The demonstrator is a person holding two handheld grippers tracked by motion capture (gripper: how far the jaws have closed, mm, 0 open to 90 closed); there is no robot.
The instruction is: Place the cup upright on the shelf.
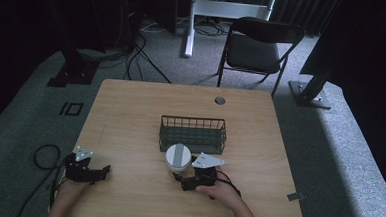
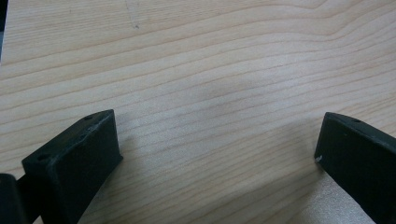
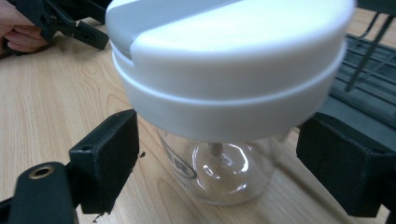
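Two grippers in play here, and the right gripper [image 3: 212, 158] is the one that matters: we see its jaws spread wide on either side of the clear glass jar with the white and grey lid [image 3: 229, 88], not touching the glass as far as we can tell, so nothing is held yet. The jar stands upright, long axis vertical, directly ahead of that claw and between the pads; our guess is that a straight squeeze low on the glass, under the overhanging lid, is all it takes. In the high view the jar [image 1: 178, 157] sits just in front of the dark wire basket [image 1: 193, 133], on the person's side of it, with the right gripper [image 1: 190, 179] right behind the jar. The left gripper [image 1: 97, 172] rests well off to the left of the basket, near the table edge, much farther from the jar; its own view shows its jaws wide apart over bare wood, empty. The surface is a light wood-grain table [image 1: 130, 115]. Beyond the basket a black folding chair [image 1: 257, 47] stands on grey carpet, with cables and dark curtains around.
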